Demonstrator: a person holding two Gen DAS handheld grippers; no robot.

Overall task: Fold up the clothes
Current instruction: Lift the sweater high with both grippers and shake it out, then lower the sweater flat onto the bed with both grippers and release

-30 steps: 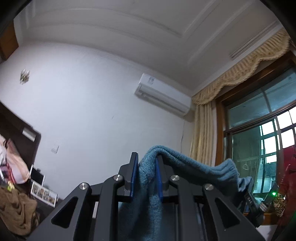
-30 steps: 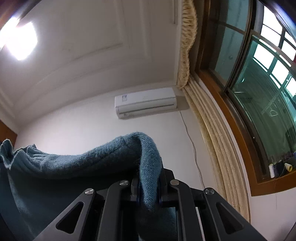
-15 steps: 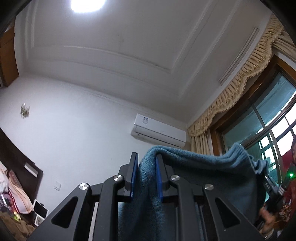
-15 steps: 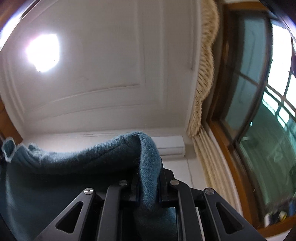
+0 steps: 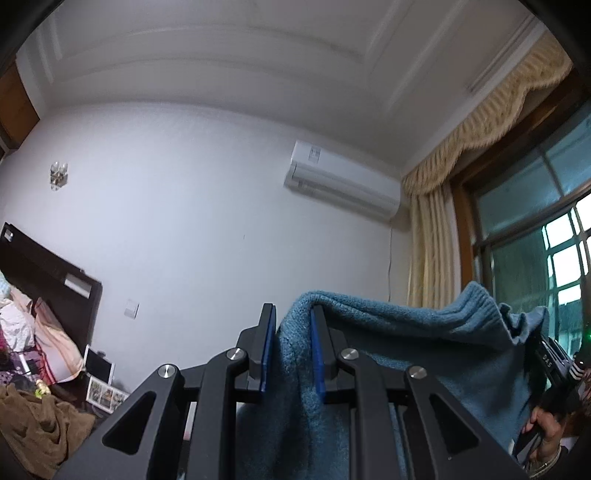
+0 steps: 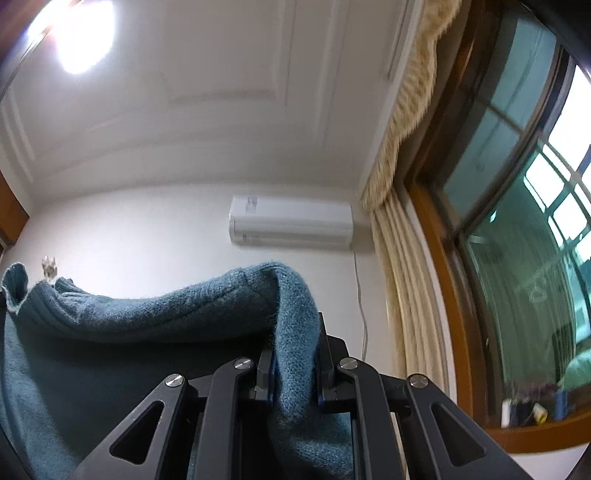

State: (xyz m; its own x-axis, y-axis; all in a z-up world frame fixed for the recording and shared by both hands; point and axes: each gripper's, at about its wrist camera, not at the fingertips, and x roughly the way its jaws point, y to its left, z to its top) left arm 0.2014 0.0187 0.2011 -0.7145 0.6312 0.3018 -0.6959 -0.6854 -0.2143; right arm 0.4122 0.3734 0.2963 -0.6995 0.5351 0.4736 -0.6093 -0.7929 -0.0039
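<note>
A blue knitted sweater (image 5: 424, 354) is held up in the air, stretched between both grippers. My left gripper (image 5: 291, 332) is shut on one edge of it, the knit bulging over the blue pads. In the right wrist view the same sweater (image 6: 155, 317) drapes leftward, and my right gripper (image 6: 293, 350) is shut on a thick fold of it. The right gripper's body (image 5: 554, 365) and the person's hand (image 5: 546, 432) show at the far right of the left wrist view. Both cameras tilt upward at the wall and ceiling; the sweater's lower part is hidden.
An air conditioner (image 5: 341, 184) hangs on the white wall beside cream curtains (image 5: 432, 251) and a wood-framed window (image 6: 517, 221). A dark headboard (image 5: 48, 273) with piled bedding (image 5: 18, 328) and a brown blanket (image 5: 37, 421) lies at the lower left. A ceiling light (image 6: 81, 33) glows.
Both grippers tilted up toward the ceiling half a second ago and have now tipped back down toward the wall. The sweater stays clamped in both.
</note>
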